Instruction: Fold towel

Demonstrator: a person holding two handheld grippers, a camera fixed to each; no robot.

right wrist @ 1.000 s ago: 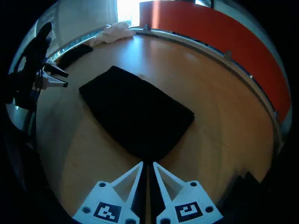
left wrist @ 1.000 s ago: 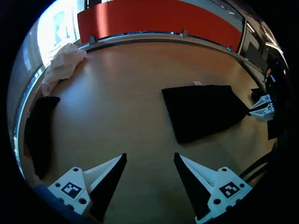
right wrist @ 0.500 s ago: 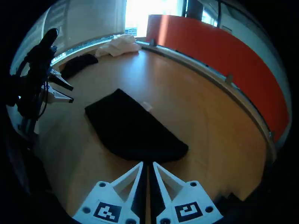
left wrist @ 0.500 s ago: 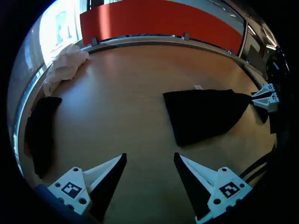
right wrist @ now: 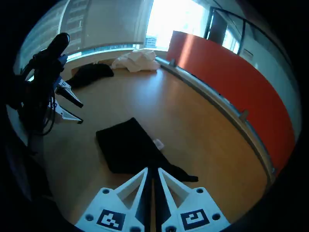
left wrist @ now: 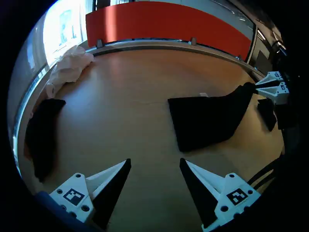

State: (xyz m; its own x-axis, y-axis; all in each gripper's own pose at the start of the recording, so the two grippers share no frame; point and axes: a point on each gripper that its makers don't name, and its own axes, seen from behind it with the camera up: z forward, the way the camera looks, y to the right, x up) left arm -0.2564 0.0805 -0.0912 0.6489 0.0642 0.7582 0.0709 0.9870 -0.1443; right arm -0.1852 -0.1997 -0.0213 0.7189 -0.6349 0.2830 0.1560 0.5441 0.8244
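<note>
- Wooden tabletop [left wrist: 127, 100] is seen in front of an orange wall [left wrist: 162, 19], with a white cloth [left wrist: 69, 67] and a dark cloth [left wrist: 42, 131] left near its edge.
- The black towel [left wrist: 204, 120] lies mostly flat on it, with one corner held up in the air.
- That corner is pinched by the right tool [right wrist: 153, 181], which is pressed together on it.
- The left tool [left wrist: 155, 159] is spread wide over bare wood, and nothing is held.
- With only one corner held, the towel could sag, twist or slip out, and a crooked fold could be made.
</note>
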